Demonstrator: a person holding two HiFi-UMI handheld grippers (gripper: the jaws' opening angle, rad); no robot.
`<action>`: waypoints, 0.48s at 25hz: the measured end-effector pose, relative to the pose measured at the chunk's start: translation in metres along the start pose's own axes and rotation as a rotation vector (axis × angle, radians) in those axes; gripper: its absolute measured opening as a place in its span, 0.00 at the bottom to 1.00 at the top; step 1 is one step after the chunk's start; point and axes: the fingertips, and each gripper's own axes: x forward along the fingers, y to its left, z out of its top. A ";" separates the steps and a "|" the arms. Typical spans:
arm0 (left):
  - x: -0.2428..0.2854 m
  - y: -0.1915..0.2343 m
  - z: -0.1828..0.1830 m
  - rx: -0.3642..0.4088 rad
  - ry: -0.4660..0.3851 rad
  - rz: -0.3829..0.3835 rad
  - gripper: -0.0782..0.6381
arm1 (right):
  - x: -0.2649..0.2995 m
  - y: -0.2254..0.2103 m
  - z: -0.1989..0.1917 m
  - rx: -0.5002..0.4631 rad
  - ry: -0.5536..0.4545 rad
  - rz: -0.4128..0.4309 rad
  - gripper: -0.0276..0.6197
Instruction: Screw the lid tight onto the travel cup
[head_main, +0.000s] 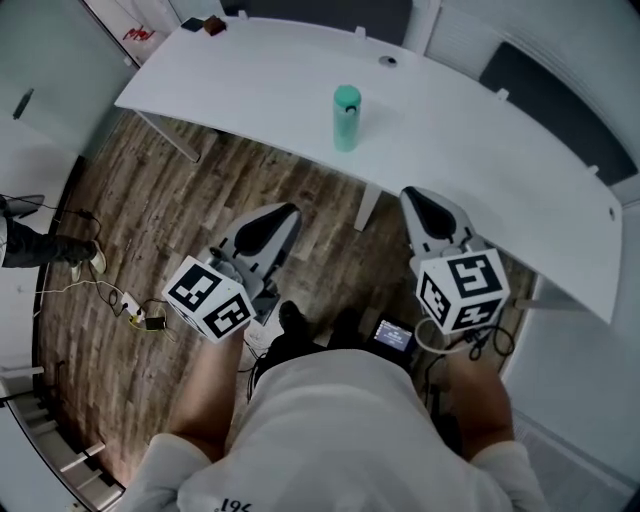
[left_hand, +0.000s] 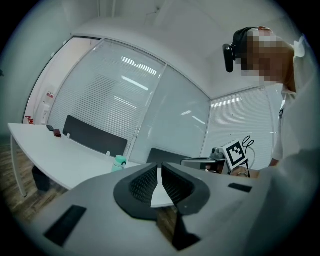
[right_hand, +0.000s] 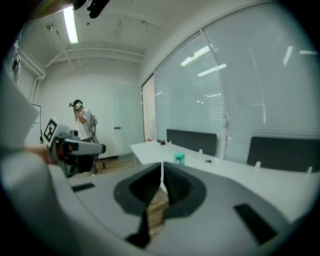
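No grasp is made yet: the travel cup (head_main: 346, 118) stands upright near the tabletop's (head_main: 250, 90) near edge, while the left gripper (head_main: 285, 212) and right gripper (head_main: 411, 196), both closed and empty, hover short of that edge, so the next move likely calls for opening and reaching in.

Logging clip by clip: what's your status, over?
Left gripper and right gripper shut, empty, short of the table. Travel cup upright on it, untouched. Nothing blocking the approach.
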 end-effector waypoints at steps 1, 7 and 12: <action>-0.003 -0.001 0.000 0.001 0.004 -0.006 0.18 | -0.002 0.001 0.000 0.002 -0.002 -0.006 0.09; -0.027 0.004 -0.009 -0.004 0.051 -0.038 0.18 | -0.015 0.013 -0.004 0.036 -0.010 -0.055 0.08; -0.039 0.006 -0.017 -0.016 0.077 -0.073 0.18 | -0.023 0.027 -0.004 0.043 -0.011 -0.082 0.08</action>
